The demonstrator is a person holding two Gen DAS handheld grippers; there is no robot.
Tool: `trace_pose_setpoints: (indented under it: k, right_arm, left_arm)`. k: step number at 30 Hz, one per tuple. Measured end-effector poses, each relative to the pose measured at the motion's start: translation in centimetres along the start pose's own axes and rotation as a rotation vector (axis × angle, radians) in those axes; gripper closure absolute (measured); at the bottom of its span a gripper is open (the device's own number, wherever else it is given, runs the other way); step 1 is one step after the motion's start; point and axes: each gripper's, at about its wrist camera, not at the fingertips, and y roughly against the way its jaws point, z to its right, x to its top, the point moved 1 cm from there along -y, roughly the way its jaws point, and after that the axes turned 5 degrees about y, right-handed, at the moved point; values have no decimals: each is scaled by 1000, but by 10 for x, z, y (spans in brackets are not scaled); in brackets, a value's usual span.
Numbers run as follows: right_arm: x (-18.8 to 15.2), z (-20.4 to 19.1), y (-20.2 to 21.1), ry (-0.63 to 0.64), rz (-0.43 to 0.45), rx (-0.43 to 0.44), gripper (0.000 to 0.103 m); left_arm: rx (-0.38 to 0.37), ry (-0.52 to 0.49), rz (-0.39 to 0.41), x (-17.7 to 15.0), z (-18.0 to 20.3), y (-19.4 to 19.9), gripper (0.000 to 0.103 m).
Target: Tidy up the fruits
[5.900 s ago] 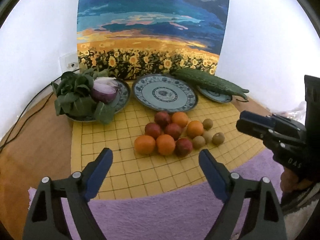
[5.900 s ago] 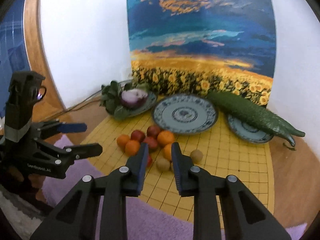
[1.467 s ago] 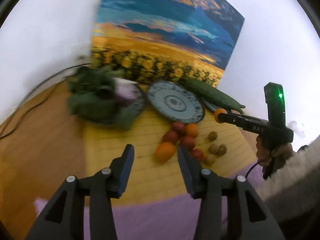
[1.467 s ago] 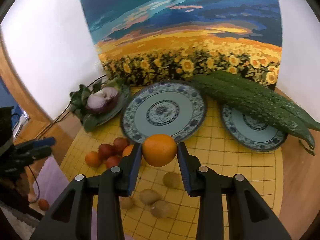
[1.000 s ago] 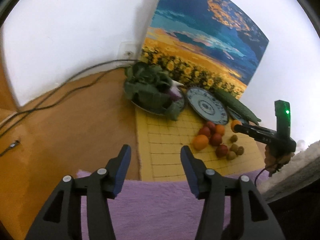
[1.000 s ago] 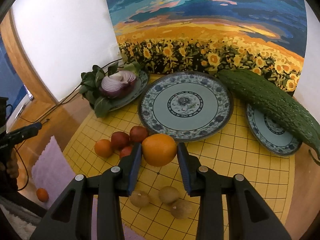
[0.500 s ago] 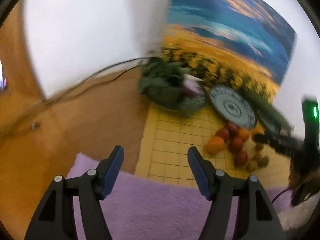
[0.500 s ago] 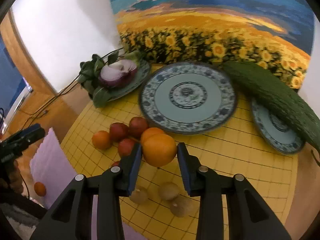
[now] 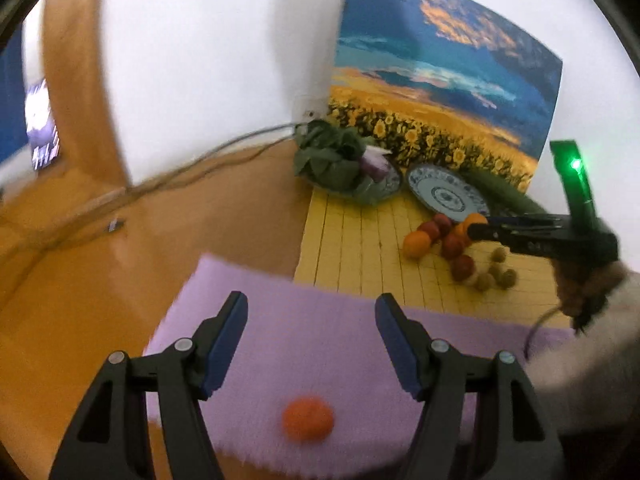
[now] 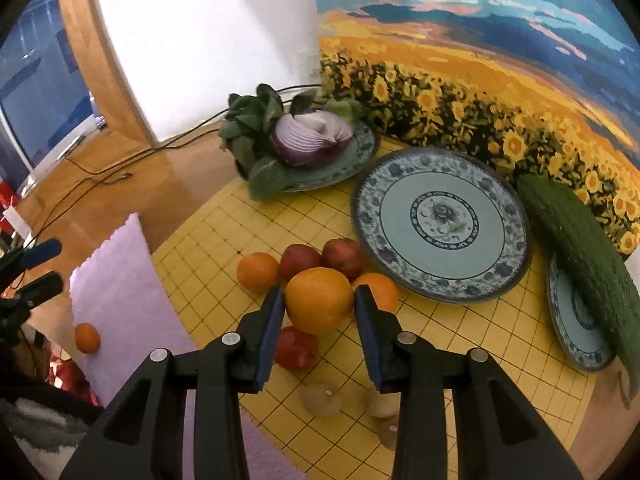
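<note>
My right gripper [image 10: 319, 307] is shut on an orange [image 10: 319, 298] and holds it above the fruit pile [image 10: 304, 264] of oranges, red fruits and small brown kiwis on the yellow grid mat [image 10: 440, 344]. The empty blue-patterned plate [image 10: 442, 222] lies just beyond. My left gripper [image 9: 311, 340] is open and empty over the purple cloth [image 9: 320, 340]. A stray orange [image 9: 307, 418] lies on that cloth between and below its fingers; it also shows in the right wrist view [image 10: 87, 337]. The right gripper shows in the left wrist view [image 9: 476, 229].
A plate of greens and a halved red onion [image 10: 312, 140] stands at the back left. A long green gourd [image 10: 580, 248] rests over a smaller plate [image 10: 576, 320] at the right. A sunflower painting [image 10: 480, 60] leans on the wall. Cables [image 10: 120, 160] run across the wooden floor.
My left gripper has swung back and down over the purple cloth and opened wider, bringing the stray orange into view. My right gripper with its orange has drifted slightly left, above the pile.
</note>
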Motion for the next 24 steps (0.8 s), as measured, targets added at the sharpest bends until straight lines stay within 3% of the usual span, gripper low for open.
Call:
trace_pose_setpoints:
  k: [8,11,14,24]
  right_arm:
    - [-8,3,2,-33,14,15,66]
    - [-11,3,5,-27,23,8,66]
    - [-14,6,9,-46,30,7,66]
    - [-10,21,21,-77,74,-21,66]
  left_arm:
    - [-49,132,-138,-53,-31,-11,34]
    - [-64,142,-173,-61,-31,-21,47]
    - [-81,91,-169,-61,-22,-20,69]
    - [-109,12,-115,-27,0,-13,72]
